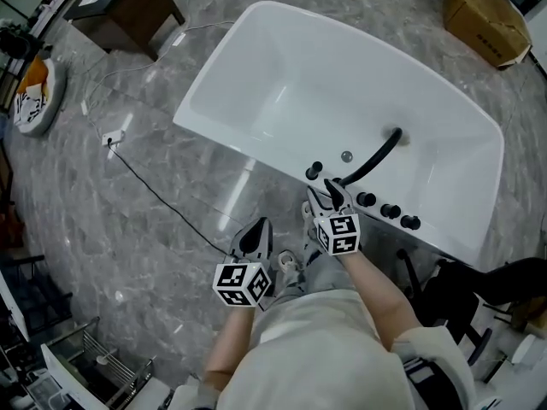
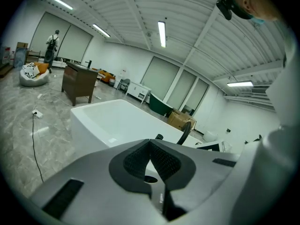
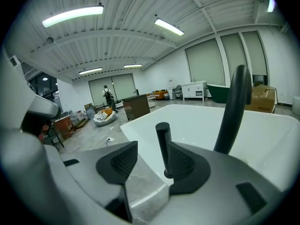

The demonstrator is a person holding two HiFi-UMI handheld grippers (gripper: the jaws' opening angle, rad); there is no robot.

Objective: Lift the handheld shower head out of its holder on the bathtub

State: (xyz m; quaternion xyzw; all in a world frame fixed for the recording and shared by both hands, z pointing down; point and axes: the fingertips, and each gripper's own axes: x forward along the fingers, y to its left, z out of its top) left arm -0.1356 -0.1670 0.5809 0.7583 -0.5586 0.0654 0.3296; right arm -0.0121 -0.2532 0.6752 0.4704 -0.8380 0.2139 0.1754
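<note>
Where I stand, biggest thing in sight: grey marble floor (image 1: pixel 128 229), glossy, running all round the tub.
Bathtub (image 1: pixel 282 75): white and freestanding, set at a slant across the floor.
Person (image 1: pixel 316 348): in a light top, bent towards the tub's near rim with a gripper in each hand.
Desk (image 1: pixel 128 11): dark wood, well apart from the tub, off past its left end.
Cardboard box (image 1: pixel 487 20): on the floor beyond the tub's far right corner.
Right gripper (image 3: pixel 154 146): over the near rim among the black fittings. Its jaws are spread wide and clamp nothing, and the ribbed pads (image 3: pixel 123 165) stand well apart.
Left gripper (image 2: pixel 150 144): held back over the floor, short of the tub. Its jaws are closed tip to tip with nothing between them.
Spout (image 1: pixel 376 156): black and curved, rising from the near rim and arching over the basin, just right of the right gripper's jaws.
Handheld shower head (image 3: pixel 163 144): a slim black rod standing upright on the near rim, left of the spout. It sits between the right gripper's spread jaws, close by the right-hand pad, though I cannot tell if they touch.
Knobs (image 1: pixel 391 210): three small black ones in a row along the rim, right of the spout.
</note>
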